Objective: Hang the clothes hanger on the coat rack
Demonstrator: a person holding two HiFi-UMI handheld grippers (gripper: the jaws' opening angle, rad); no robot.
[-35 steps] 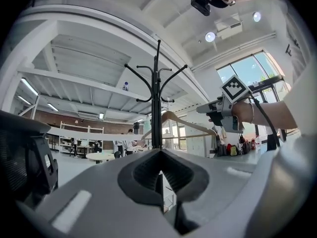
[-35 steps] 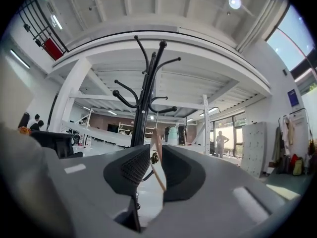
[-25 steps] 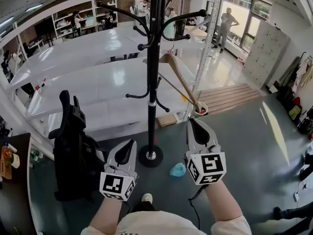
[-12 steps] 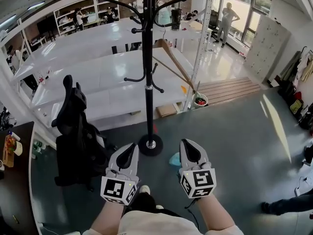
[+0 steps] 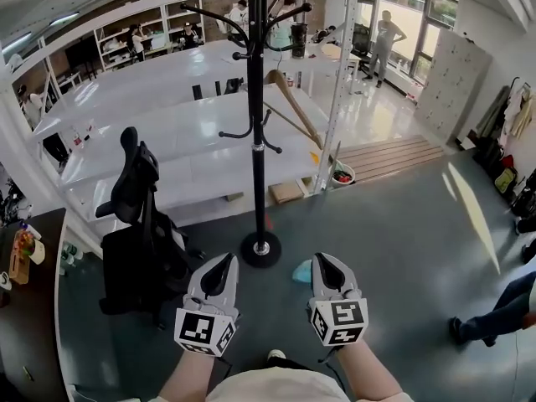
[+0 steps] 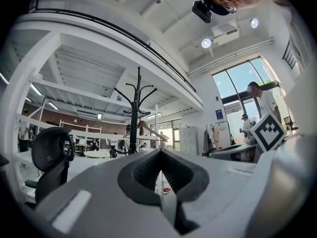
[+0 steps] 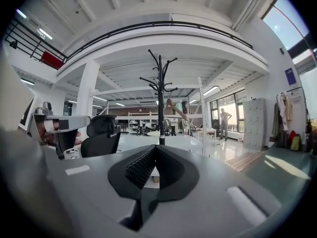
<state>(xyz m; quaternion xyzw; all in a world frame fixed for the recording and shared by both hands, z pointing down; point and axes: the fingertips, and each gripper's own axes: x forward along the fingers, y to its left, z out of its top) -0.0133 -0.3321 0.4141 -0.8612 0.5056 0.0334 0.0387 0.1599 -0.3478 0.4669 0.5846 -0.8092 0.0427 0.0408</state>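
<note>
Up on the tall black coat rack [image 5: 256,141] hangs the pale wooden clothes hanger [image 5: 295,105]; left gripper [image 5: 224,262] and right gripper [image 5: 322,260], jaws together on nothing, have drawn back low; the job looks done.

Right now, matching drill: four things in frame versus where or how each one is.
Things:
1 clothes hanger
2 office chair
3 teal object
4 right gripper

Place or state:
a jaws together, nothing between them
b hanging from the coat rack
c small, on the floor just right of the rack's base
d standing left of the rack pole in the head view

Pairs: 1-b, 2-d, 3-c, 4-a
</note>
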